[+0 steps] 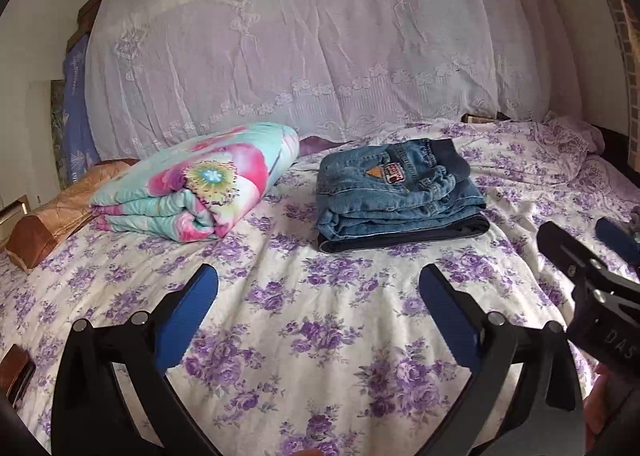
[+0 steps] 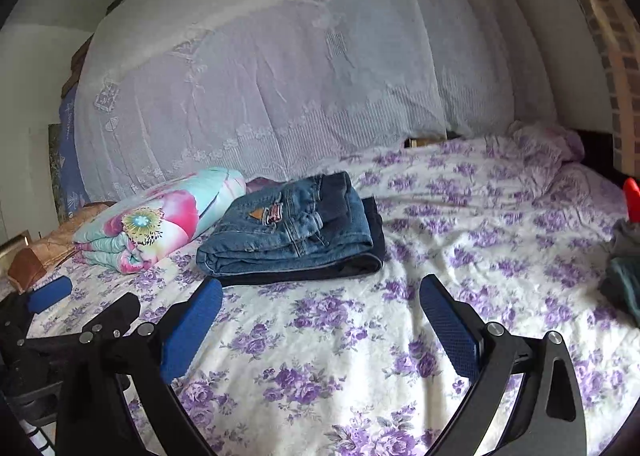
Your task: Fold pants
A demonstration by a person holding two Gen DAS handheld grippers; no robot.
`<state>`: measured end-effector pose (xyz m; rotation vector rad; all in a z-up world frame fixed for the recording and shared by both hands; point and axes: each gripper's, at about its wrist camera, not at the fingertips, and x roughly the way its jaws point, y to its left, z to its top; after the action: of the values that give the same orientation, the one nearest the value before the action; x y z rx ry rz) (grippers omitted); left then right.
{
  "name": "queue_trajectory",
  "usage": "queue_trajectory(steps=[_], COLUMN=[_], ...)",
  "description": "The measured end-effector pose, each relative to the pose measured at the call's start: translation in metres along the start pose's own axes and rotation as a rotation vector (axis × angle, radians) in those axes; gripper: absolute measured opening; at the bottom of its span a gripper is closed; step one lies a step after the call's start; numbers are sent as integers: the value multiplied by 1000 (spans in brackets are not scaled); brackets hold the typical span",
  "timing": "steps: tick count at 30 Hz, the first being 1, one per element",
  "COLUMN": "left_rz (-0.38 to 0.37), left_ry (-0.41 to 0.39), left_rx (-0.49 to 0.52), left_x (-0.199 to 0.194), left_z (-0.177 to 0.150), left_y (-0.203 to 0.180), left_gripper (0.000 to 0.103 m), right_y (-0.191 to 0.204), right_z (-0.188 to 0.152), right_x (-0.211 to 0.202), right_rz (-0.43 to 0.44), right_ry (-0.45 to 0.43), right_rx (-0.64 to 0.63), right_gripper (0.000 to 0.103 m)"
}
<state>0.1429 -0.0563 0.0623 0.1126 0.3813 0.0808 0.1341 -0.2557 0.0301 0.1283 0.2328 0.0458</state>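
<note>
Folded jeans (image 1: 396, 195) lie flat on the bed (image 1: 320, 336), long axis across it, waistband away. Left gripper (image 1: 318, 288) and right gripper (image 2: 320, 296) hover with jaws spread, empty.

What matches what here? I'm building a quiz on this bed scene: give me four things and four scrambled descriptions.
Things:
1. jeans
2. floral quilt
3. left claw
4. dark pants

Descriptions:
A. open, empty
B. folded, on top of the pile
C. folded, under the denim
D. rolled bundle left of the pile

Pairs: 1-B, 2-D, 3-A, 4-C
</note>
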Motion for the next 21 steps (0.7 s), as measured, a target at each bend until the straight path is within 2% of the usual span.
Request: queue_trajectory(steps=[2, 6, 21], left_rz=[2, -33, -23], left_ry=[-11, 14, 26], left_rx=[-11, -50, -33], left_x=[-1, 3, 8], left_z=[1, 1, -2], left_y=[3, 9, 7], left_gripper=[98, 98, 98], right_y=[3, 2, 5], right_z=[0, 1, -2], right_x=[-1, 3, 7], right_rz=[-8, -15, -11], right_ry=[-4, 12, 34], right_rx=[-18, -17, -22], right_gripper=[99, 99, 99])
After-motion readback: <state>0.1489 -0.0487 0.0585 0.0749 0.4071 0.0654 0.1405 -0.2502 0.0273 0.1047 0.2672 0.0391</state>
